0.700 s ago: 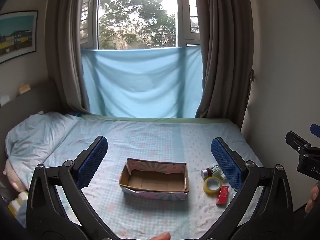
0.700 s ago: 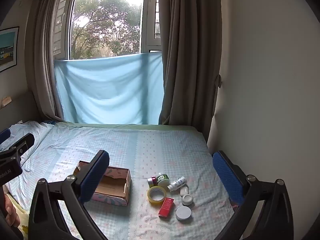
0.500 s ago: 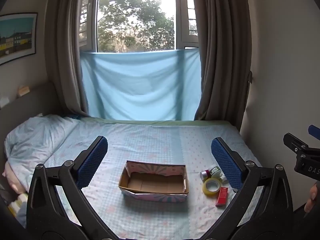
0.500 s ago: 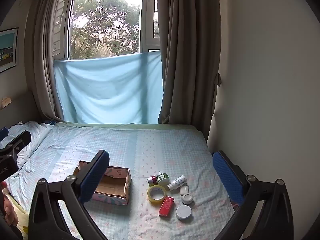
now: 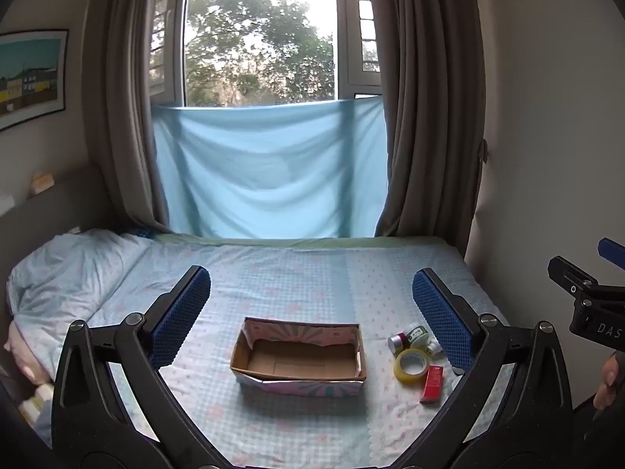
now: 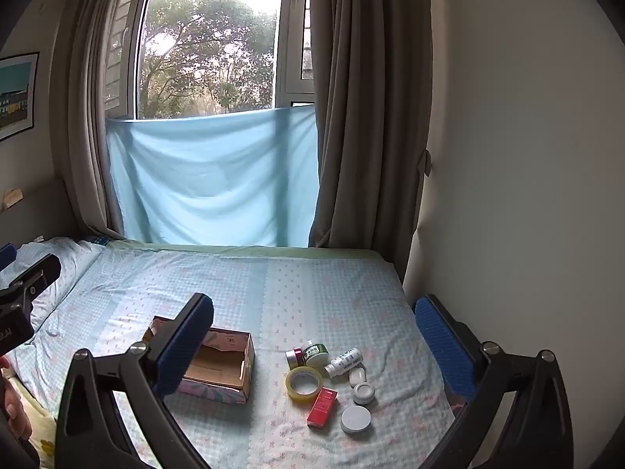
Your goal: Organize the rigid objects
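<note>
I am in a bedroom. From my left side I see a big window (image 5: 259, 39) with trees outside, brown curtains (image 5: 425, 97) on both sides, and a light blue cloth (image 5: 269, 172) hung across the low part. A picture (image 5: 31, 78) hangs on the wall at the left. The bed (image 5: 297, 273) has a pale blue checked sheet, and a pillow (image 5: 66, 273) lies at the left end. An open cardboard box (image 5: 299, 355) sits in the middle of the bed with nothing in it. Just right of the box are a roll of tape (image 5: 411, 365), a red box (image 5: 432, 383) and some small jars (image 5: 408, 338). My left fingers (image 5: 310, 314) are spread wide apart and hold nothing.

From my right side I see the same window (image 6: 211, 47) and blue cloth (image 6: 211, 179), with a plain white wall (image 6: 519, 156) to the right. On the bed (image 6: 312, 285), the cardboard box (image 6: 218, 367) is at the left, partly behind one finger. Near it on the right lie the roll of tape (image 6: 304, 384), the red box (image 6: 322, 407), two small jars (image 6: 308, 353), a white bottle (image 6: 344, 361) on its side, and three small white tubs (image 6: 357, 400). All are out of the box. My right fingers (image 6: 312, 346) are wide open too, holding nothing.
</note>
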`<state>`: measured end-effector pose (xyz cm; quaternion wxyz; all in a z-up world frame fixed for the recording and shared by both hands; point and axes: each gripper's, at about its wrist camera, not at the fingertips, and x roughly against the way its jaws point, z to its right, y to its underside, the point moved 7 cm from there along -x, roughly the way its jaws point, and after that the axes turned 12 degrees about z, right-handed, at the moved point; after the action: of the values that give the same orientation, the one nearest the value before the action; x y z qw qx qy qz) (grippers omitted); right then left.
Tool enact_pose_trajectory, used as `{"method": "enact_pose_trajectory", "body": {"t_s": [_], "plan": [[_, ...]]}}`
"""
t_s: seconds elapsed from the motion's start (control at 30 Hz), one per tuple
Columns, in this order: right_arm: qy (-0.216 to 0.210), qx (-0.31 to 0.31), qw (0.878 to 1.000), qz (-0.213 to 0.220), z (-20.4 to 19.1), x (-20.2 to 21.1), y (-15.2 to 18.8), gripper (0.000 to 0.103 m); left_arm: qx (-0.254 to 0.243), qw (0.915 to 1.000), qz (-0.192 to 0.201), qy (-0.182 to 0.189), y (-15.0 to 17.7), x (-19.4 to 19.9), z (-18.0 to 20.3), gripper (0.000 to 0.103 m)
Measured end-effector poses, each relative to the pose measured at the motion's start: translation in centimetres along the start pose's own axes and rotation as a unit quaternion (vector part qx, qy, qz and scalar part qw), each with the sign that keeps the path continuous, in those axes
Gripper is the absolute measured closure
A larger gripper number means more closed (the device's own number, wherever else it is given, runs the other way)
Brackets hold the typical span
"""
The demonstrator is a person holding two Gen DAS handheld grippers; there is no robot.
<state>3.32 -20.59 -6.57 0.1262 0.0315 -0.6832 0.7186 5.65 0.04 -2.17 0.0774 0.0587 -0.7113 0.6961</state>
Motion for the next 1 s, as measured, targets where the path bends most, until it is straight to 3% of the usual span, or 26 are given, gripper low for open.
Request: {"method": "enact_pose_trajectory", "body": {"t_s": [1.0], "plan": [[0.003, -0.003, 1.000, 0.006, 0.14, -0.34, -0.24, 0.000, -0.002, 1.0000, -0.003, 0.005, -0.12, -0.37, -0.03, 0.000]]}}
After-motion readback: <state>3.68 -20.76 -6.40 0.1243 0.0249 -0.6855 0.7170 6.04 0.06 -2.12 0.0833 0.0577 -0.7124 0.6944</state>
